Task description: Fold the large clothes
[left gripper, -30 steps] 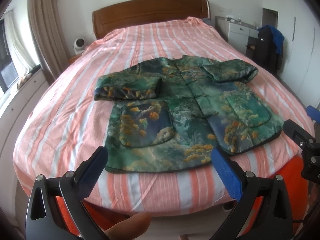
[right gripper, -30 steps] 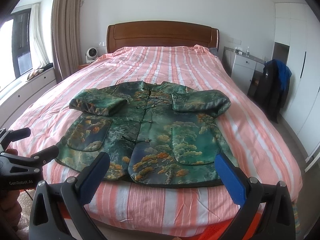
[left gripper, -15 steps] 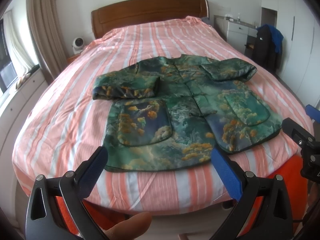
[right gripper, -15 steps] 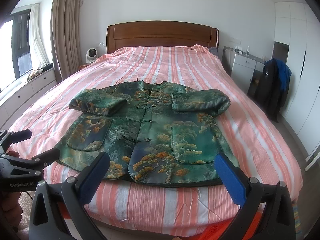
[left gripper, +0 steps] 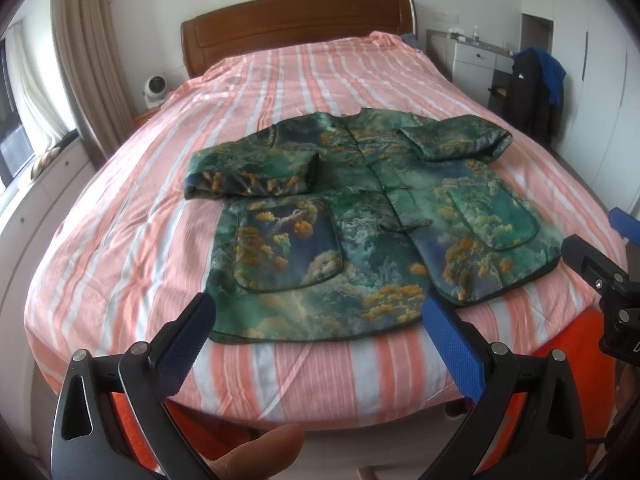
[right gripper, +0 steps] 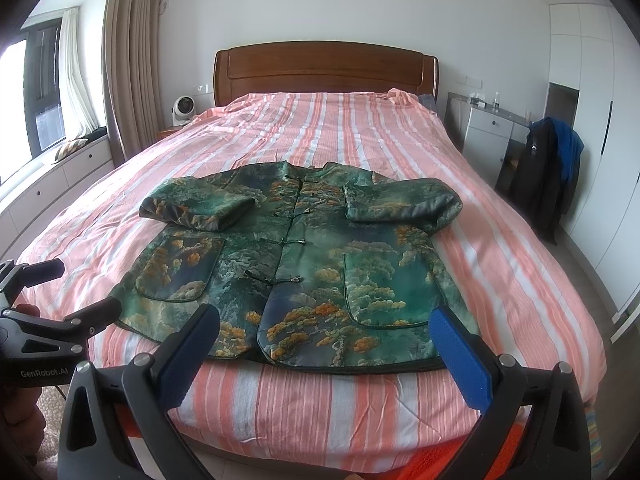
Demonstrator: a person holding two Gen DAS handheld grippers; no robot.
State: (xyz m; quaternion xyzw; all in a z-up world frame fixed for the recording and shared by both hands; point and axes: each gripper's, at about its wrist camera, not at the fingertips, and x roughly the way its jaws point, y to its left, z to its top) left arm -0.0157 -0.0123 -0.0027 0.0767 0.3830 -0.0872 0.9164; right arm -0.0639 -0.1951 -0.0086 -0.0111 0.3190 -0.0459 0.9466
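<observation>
A green brocade jacket (right gripper: 292, 264) printed with orange and blue pine-and-cloud scenery is lying face up on the striped bed (right gripper: 500, 264), filling the middle of the frame, knot buttons done up, both sleeves folded across the chest, two patch pockets showing. The left tool (left gripper: 316, 320) is hovering released at its hem; the right tool (right gripper: 324, 324) is likewise gaping, gripping nothing. "GenRobot.AI" is reading white at lower left of the right wrist view.
</observation>
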